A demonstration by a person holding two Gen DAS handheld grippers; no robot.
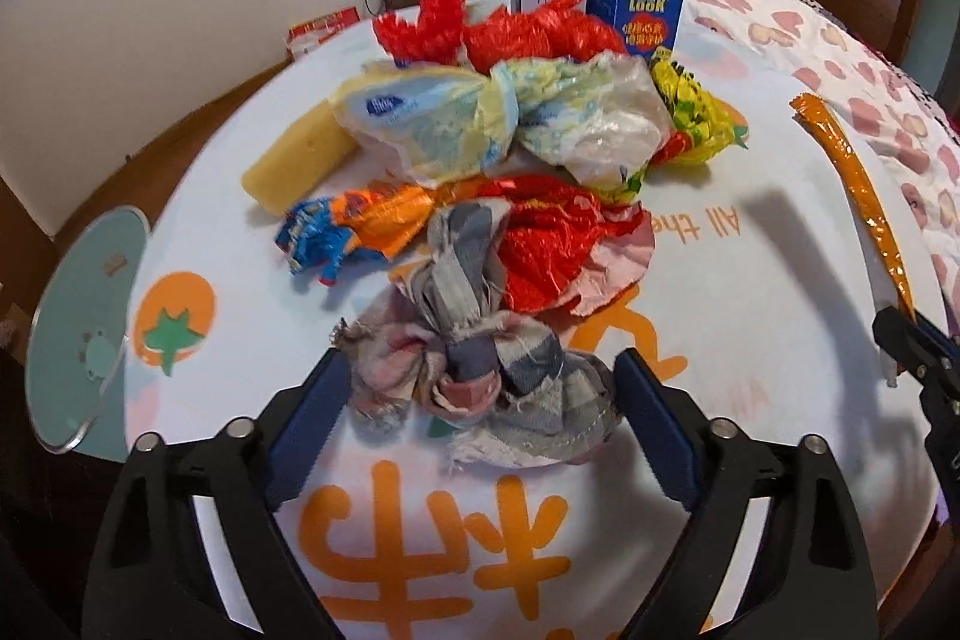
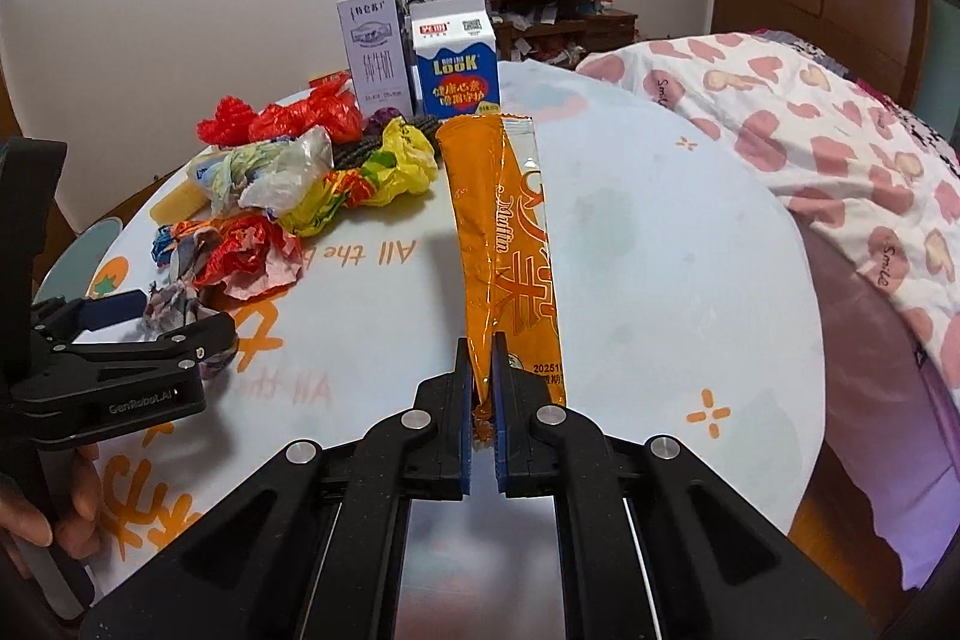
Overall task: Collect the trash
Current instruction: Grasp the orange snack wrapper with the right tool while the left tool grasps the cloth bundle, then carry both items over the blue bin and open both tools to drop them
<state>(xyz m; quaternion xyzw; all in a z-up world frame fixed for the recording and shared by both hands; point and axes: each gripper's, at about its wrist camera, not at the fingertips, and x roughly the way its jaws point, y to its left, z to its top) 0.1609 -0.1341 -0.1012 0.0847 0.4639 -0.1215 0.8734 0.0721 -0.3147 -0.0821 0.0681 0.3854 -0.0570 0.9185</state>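
Right gripper point(image 2: 483, 370) pinching orange wrapper point(image 2: 501, 232)

In the left wrist view the rag point(image 1: 474, 370) sits low centre on the table point(image 1: 750, 280), with the wrapper pile point(image 1: 510, 130) behind it. Two cartons point(image 1: 636, 4) stand at the top behind the pile, and a long wrapper point(image 1: 864, 196) runs down the right edge.

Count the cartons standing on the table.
2. The white milk carton stands at the table's far edge, and the blue LOOK carton stands beside it on its right. The trash pile could hide more.
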